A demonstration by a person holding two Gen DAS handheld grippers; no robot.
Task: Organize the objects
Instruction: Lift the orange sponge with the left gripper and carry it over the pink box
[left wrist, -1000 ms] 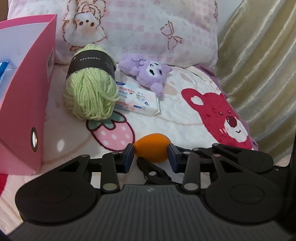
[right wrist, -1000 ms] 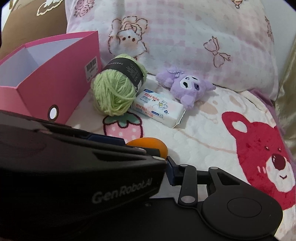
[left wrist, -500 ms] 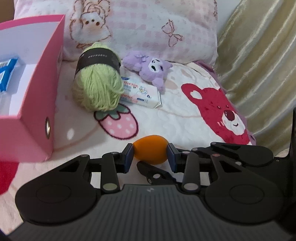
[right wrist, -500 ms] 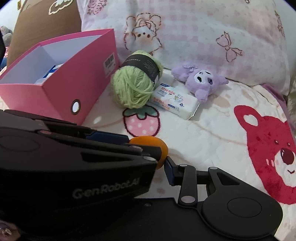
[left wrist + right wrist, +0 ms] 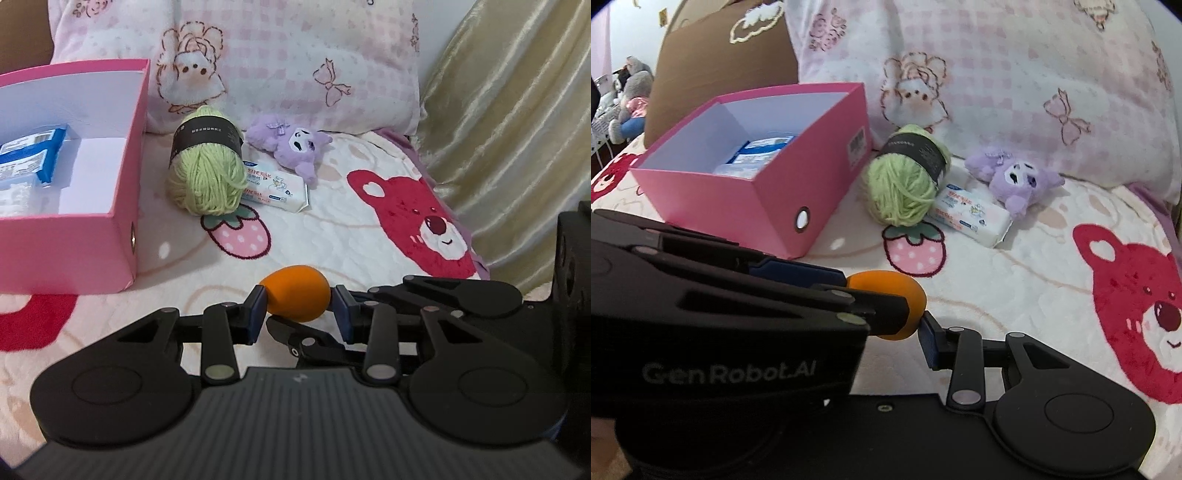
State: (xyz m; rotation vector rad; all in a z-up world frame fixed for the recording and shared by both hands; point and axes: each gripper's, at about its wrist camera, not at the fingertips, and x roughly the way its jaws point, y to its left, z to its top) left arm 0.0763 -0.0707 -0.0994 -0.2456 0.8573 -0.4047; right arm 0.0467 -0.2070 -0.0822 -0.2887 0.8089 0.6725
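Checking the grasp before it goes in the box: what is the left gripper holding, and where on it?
The left gripper is shut on the orange egg-shaped object, one pad pressing each opposite side, lifted off the blanket.

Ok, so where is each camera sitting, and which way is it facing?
Left wrist: on the left gripper, looking forward and down across the blanket to the pillow; both its fingers show, shut on the orange egg.
Right wrist: on the right gripper, facing much the same way; only its right finger shows, and the left gripper lies across the view from the left.
Shared: the orange egg, pink box, green yarn, wipes pack, purple plush.
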